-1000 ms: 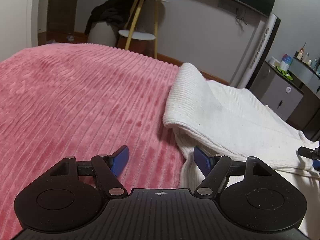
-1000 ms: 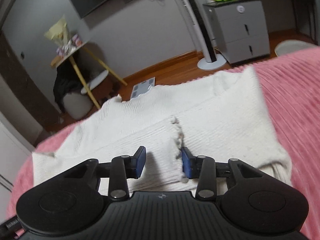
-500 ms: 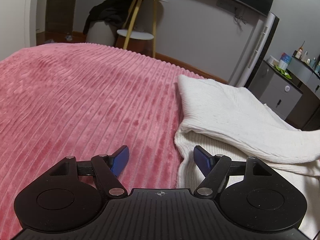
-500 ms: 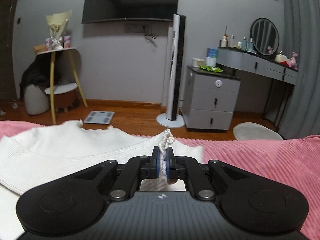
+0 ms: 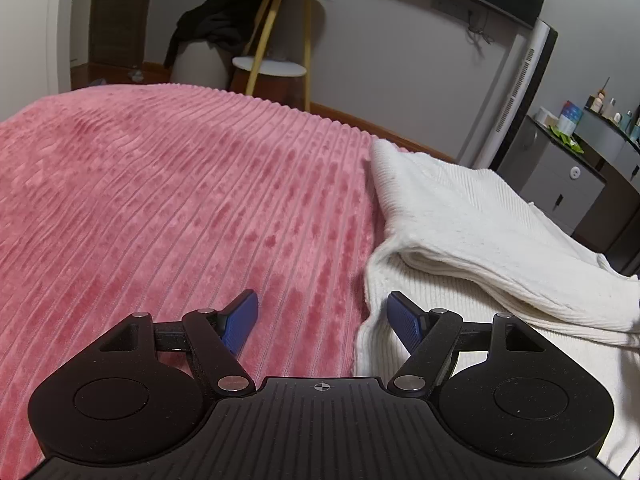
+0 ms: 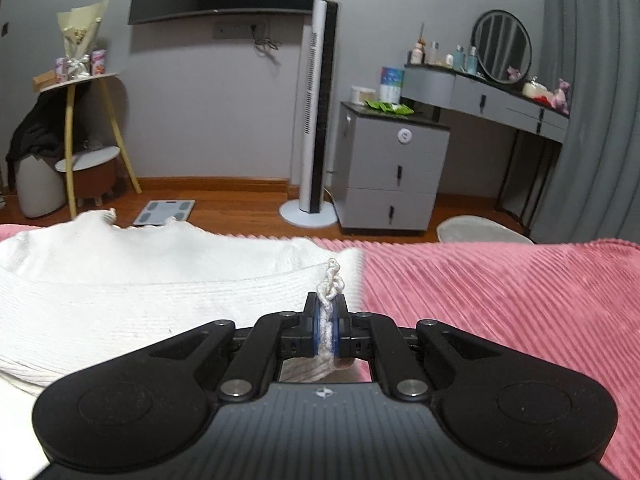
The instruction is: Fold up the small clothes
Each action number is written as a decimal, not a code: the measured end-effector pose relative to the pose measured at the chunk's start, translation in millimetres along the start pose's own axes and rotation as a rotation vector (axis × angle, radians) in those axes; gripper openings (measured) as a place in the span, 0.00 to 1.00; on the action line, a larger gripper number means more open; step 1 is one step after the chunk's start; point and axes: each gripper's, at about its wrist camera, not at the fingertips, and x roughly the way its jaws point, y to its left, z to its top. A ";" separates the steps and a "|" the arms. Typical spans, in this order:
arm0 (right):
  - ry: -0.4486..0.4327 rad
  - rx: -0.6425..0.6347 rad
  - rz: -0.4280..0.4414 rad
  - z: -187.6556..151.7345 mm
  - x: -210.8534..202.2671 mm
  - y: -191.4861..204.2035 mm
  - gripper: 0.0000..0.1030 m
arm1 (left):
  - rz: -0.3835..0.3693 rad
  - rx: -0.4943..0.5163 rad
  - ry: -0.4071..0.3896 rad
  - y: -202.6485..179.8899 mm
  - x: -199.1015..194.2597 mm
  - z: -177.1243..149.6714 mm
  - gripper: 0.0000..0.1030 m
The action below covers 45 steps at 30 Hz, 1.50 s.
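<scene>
My right gripper (image 6: 328, 330) has just clamped its jaws on the white knit garment's (image 6: 140, 280) edge, probably a trimmed hem, ready to fold, while my left gripper (image 5: 322, 320) hangs released beside it on the bed (image 5: 160, 200)

The left claw (image 5: 322, 320) gapes wide apart; the right claw (image 6: 329, 326) is clamped tight.

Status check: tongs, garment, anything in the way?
Right tongs shut on white knit sweater edge. Left tongs open, empty, at its side. Pink bedspread, nothing blocking.
</scene>
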 end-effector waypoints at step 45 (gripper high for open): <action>0.503 0.231 0.186 -132.8 -186.0 -90.4 0.53 | 0.118 0.060 0.227 -5.7 -96.9 -70.7 0.68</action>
